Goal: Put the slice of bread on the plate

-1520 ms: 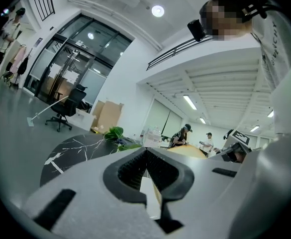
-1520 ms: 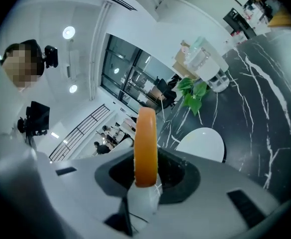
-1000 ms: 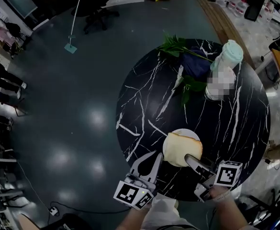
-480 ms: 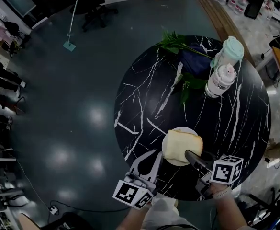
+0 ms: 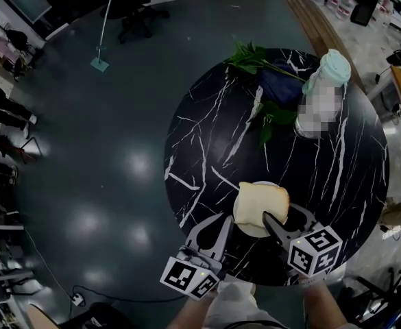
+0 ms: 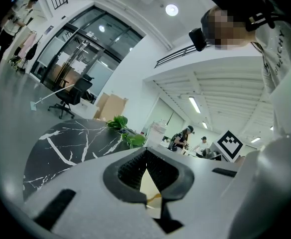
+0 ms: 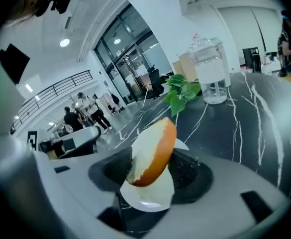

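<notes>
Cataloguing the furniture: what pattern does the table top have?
The table top is black with white marble-like veins, clearest in the head view.

Glossy marble-look table [image 5: 207,136] (matt bread [image 5: 260,201])

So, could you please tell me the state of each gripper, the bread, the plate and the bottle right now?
right gripper: jaws opening, bread slice between them.
left gripper: shut, empty.
bread slice: over the plate, leaning between the right jaws.
plate: on the table, under the bread slice.
bottle: upright, capped.
</notes>
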`<action>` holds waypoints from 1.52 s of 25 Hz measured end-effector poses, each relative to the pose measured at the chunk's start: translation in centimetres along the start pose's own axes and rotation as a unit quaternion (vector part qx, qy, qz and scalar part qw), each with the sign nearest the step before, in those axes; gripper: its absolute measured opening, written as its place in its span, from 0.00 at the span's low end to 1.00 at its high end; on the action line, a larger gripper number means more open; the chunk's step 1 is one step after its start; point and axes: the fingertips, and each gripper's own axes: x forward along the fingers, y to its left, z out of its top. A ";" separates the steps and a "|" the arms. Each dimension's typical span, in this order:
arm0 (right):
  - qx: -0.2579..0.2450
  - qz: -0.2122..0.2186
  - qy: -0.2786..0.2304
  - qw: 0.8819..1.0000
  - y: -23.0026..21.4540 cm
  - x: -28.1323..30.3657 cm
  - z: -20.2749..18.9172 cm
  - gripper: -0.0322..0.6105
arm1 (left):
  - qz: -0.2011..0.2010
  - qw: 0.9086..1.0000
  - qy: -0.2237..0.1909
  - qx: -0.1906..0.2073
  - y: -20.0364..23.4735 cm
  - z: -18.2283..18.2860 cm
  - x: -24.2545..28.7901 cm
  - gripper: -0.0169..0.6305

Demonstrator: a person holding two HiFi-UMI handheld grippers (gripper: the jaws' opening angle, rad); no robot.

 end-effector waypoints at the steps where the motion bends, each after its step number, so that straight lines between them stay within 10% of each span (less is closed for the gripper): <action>1: -0.009 -0.005 -0.001 1.000 0.0 -0.1 0.1 0.37 | 0.000 1.000 -0.001 0.000 0.0 0.1 0.0 0.04; 30: -0.081 -0.050 -0.071 0.993 1.4 -6.2 0.3 0.52 | -0.012 1.000 -0.014 0.004 -3.8 -0.8 -2.4 0.04; 38: -0.089 -0.003 -0.090 0.992 4.8 -10.0 -1.1 0.10 | -0.023 0.999 -0.026 0.015 -7.3 -1.1 -5.3 0.04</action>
